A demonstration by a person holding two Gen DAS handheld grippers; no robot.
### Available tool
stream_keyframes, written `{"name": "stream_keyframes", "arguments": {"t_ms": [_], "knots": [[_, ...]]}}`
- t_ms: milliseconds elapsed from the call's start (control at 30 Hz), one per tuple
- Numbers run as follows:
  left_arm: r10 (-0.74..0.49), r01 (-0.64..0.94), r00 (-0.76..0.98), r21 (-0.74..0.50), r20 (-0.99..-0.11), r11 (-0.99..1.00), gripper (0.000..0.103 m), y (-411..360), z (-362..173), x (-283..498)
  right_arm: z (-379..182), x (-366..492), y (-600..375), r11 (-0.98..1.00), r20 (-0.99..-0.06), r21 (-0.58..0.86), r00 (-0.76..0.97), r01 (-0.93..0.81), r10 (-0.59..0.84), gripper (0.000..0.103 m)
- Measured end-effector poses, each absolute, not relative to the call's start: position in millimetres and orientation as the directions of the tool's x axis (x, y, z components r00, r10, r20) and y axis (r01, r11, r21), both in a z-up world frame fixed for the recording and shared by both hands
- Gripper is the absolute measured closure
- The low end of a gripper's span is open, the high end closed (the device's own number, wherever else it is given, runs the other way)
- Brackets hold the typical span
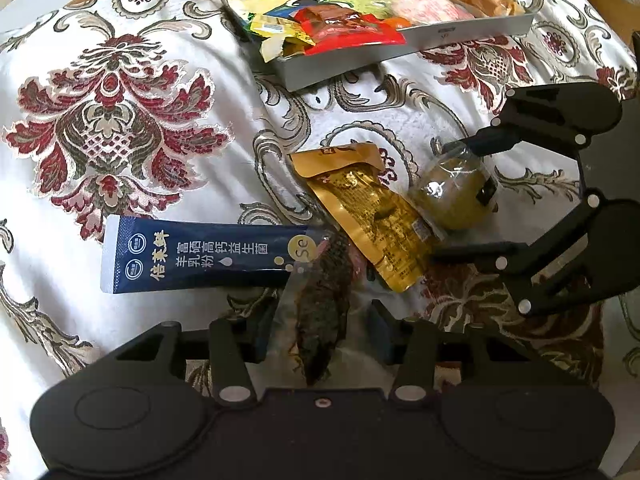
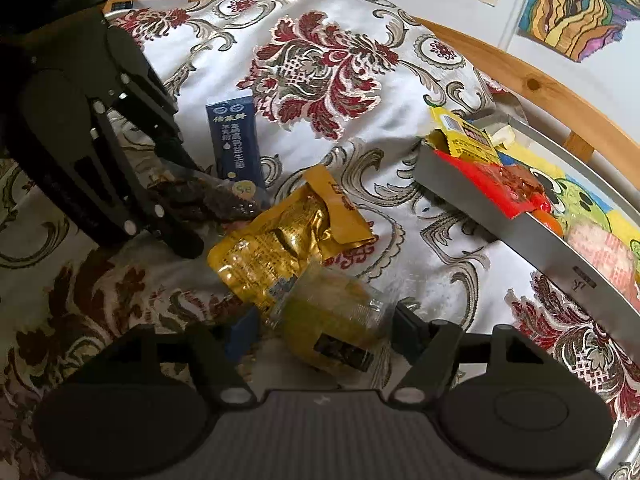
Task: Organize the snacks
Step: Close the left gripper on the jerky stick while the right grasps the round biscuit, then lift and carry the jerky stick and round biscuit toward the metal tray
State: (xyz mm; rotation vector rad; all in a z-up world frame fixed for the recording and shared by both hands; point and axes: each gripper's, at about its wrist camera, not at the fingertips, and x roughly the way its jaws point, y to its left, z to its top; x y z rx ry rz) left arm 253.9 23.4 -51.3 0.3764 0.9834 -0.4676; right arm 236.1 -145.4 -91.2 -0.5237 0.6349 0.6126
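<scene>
A dark dried snack (image 1: 320,312) in a clear wrapper lies between the fingers of my left gripper (image 1: 322,332), which is open and straddles it without touching. A round green pastry (image 2: 332,320) in clear wrap sits between the fingers of my open right gripper (image 2: 324,332). Between the two snacks lies a gold foil packet (image 1: 372,216), with a dark blue sachet (image 1: 200,256) to its left. A grey tray (image 1: 360,60) at the back holds red, yellow and orange snack packs. In the left wrist view the right gripper (image 1: 444,200) brackets the pastry (image 1: 456,192).
Everything rests on a white cloth (image 1: 120,120) with red floral patterns. A wooden rim (image 2: 500,64) borders the surface behind the tray's wall (image 2: 480,216). Colourful drawings (image 2: 572,8) hang on the wall beyond. The left gripper (image 2: 184,200) stands close beside the gold packet (image 2: 280,248).
</scene>
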Motion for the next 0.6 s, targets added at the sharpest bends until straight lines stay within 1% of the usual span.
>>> {"name": "stream_keyframes", "arguments": {"t_ms": [200,400,467,533,600], "knots": [[-0.188,0.548,0.49,0.133,-0.851,0.826,0.055,19.3,-51.8,249.5,-92.5,225.7,-140.8,0.696,-0.672,-0.29,0.658,-0.656,0.34,0.03],[-0.134,0.599,0.539,0.267,-0.831,0.755,0.056,4.7,-58.6,236.3,-95.3,207.2,-131.8,0.625,-0.647,-0.425,0.703,-0.655,0.296,0.028],[-0.129,0.6,0.545,0.278,-0.828,0.75,0.056,4.1,-59.5,236.3,-93.6,203.3,-131.0,0.628,-0.642,-0.433,0.71,-0.646,0.288,0.028],[-0.129,0.597,0.553,0.284,-0.823,0.75,0.056,4.0,-58.7,235.6,-91.5,199.7,-130.9,0.632,-0.634,-0.446,0.722,-0.634,0.277,0.031],[-0.119,0.598,0.57,0.311,-0.813,0.739,0.057,1.5,-58.1,231.6,-90.4,195.7,-128.9,0.626,-0.621,-0.481,0.742,-0.614,0.252,0.031]]}}
